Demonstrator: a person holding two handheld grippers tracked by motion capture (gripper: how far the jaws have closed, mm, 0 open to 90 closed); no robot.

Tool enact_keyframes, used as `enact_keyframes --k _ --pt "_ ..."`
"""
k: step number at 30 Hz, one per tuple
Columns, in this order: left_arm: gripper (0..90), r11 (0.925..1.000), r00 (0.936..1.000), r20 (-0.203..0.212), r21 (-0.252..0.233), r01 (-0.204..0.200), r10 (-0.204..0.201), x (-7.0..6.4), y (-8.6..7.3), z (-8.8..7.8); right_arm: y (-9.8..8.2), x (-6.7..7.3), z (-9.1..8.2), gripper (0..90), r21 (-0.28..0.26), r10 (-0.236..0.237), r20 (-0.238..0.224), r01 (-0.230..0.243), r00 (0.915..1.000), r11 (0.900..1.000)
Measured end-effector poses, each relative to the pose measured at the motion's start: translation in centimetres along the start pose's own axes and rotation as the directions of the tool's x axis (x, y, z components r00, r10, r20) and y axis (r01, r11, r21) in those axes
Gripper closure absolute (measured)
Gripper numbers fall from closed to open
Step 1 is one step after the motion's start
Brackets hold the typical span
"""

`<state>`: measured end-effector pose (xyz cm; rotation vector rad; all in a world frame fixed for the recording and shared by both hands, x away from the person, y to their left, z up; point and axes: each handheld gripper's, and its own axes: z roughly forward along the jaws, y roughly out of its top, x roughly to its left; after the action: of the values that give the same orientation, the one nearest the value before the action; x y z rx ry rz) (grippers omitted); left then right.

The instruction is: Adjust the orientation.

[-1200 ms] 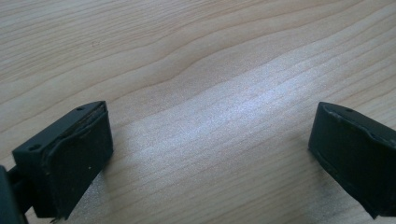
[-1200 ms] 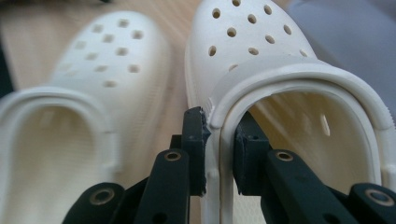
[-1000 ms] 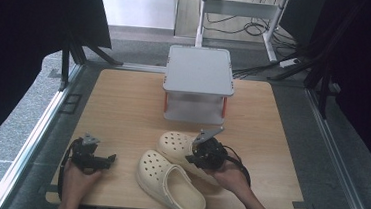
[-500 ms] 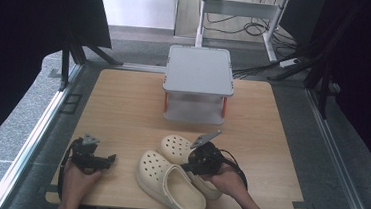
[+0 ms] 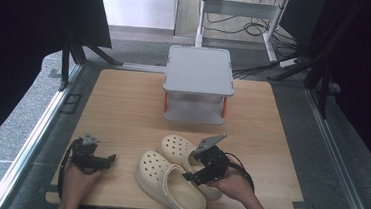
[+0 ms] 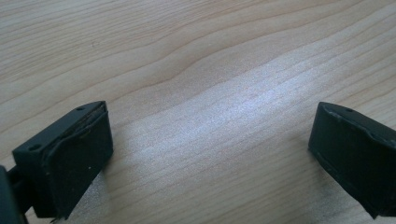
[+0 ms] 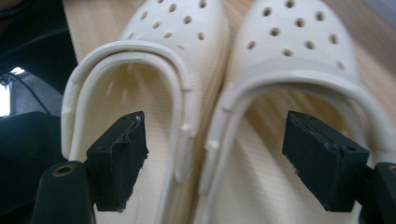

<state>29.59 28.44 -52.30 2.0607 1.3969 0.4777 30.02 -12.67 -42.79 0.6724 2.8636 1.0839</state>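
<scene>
While the right gripper (image 5: 194, 174) hung over the heel ends of the pair of cream clogs, its jaws had just been opening and stood wide, one pad (image 7: 119, 156) inside the left clog (image 7: 140, 107) and the other (image 7: 322, 158) inside the right clog (image 7: 303, 102), with the two touching inner walls between them and neither pad pressing on anything. Both clogs lay side by side on the wooden table (image 5: 123, 104) near its front edge, toes towards the grey two-tier rack (image 5: 197, 83), the left one nearer the person. The likeliest trouble, as I judged it, lay in that straddle — closing there would pinch two soft rims at once, and one could slide out and twist the pair apart, or drop if lifted. A pad closing too shallowly on a rim would probably slip off the foam — it looked smooth and springy. The left clog sat close to the table's front edge, so a sideways nudge from the jaws might push it over. Well apart at the table's left front, the left gripper (image 5: 100, 161) stood wide open over bare wood, holding nothing, too far off to steady the shoes.
</scene>
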Motion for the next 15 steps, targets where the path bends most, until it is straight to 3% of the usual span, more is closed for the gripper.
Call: enact_keyframes --k 4,8,11,15 --pt "0.0 1.0000 1.0000 -0.001 0.000 -0.001 0.001 0.0 0.0 0.0 0.3 0.5 0.9 18.5 0.008 -0.019 0.000 0.019 0.9998 1.000" --pt "0.0 1.0000 1.0000 0.000 0.000 -0.001 0.001 0.0 0.0 0.0 0.6 0.7 2.5 14.2 0.044 -0.008 0.005 0.008 1.0000 0.999" --pt "0.0 1.0000 1.0000 -0.001 0.000 -0.001 0.001 0.0 0.0 0.0 0.7 0.5 3.7 15.8 0.051 -0.009 -0.010 0.009 0.9999 0.999" --pt "0.0 1.0000 1.0000 0.000 -0.001 0.000 0.000 0.0 0.0 0.0 0.9 0.4 4.8 20.8 0.063 -0.006 0.013 0.005 0.9999 0.998"
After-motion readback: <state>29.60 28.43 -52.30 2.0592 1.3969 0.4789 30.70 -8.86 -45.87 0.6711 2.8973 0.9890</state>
